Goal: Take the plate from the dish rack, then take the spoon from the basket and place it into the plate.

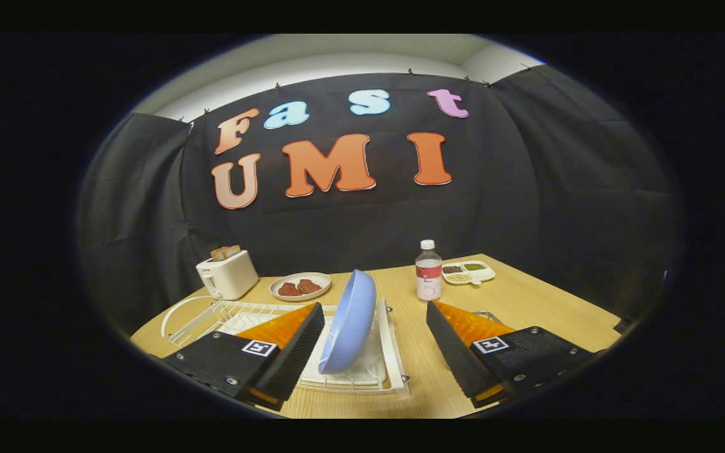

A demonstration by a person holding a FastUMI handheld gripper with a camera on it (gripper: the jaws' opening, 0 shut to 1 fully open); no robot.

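Here gripper (375, 343) released, fingers spread; blue plate (350, 321) upright in dish rack (394, 352) between them; bottle (428, 272) label unreadable.

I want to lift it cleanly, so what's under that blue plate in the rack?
The blue plate stands on edge in the white wire dish rack, over a white tray, on the wooden table. Its lower rim hides the slot wires. The open gripper straddles it, not touching.

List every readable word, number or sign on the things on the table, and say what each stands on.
Bottle label: too small to read.
Toaster front mark: blurred, unreadable.
Hand-held gripper: square coded markers, no words; fingers open, the blue plate in the dish rack between them.
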